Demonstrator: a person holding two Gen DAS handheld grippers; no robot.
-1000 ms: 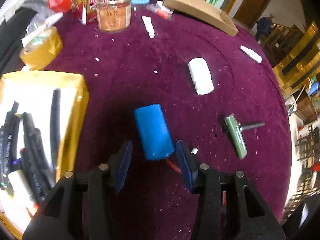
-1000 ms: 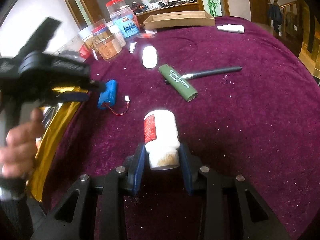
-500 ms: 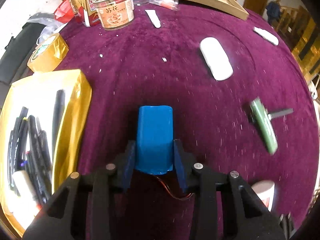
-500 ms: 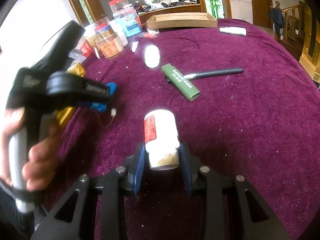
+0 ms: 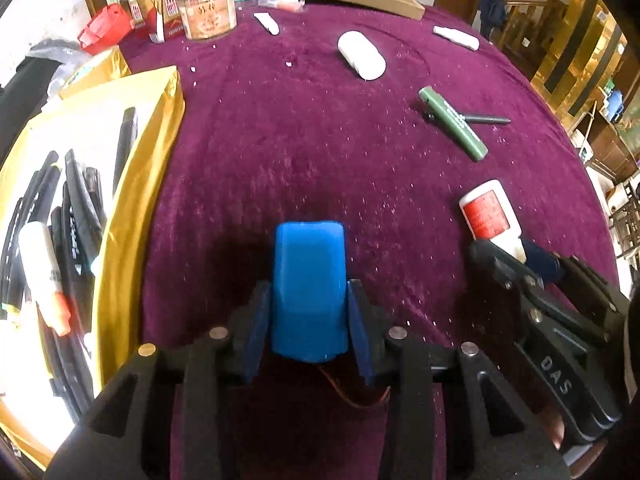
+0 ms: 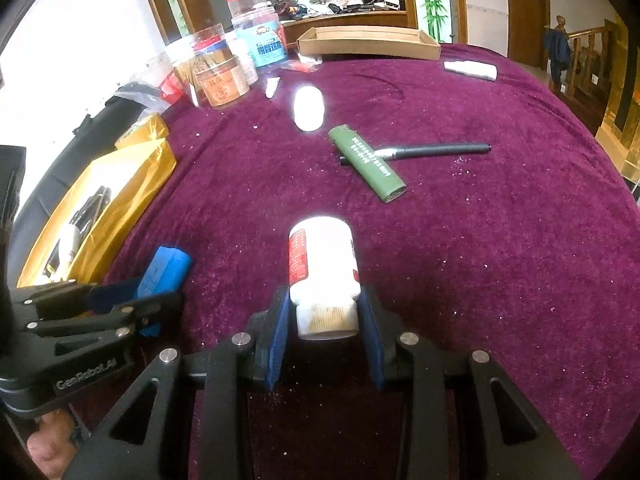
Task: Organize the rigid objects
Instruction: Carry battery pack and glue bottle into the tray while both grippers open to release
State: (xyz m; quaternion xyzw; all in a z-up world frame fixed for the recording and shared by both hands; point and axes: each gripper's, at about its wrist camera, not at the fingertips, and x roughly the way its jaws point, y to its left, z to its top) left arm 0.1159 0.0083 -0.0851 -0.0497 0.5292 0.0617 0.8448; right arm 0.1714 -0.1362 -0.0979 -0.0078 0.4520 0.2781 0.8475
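My left gripper (image 5: 308, 320) is shut on a blue battery pack (image 5: 309, 288) with a red wire trailing under it, held near the purple table's front. It also shows in the right wrist view (image 6: 166, 270). My right gripper (image 6: 324, 320) is shut on a white bottle with a red label (image 6: 323, 268), also seen in the left wrist view (image 5: 490, 214). A gold tray (image 5: 160, 152) with black pens and a white marker lies to the left.
A green lighter (image 6: 366, 162) lies across a black pen (image 6: 436, 150) mid-table. A white oval case (image 6: 308, 107) lies beyond. Jars and tins (image 6: 224, 76), a cardboard tray (image 6: 368, 42) and a small white tube (image 6: 470, 69) stand at the back.
My left gripper closed on the blue battery pack and drew it back toward the table's front, beside the right gripper. The right gripper keeps hold of the white bottle.
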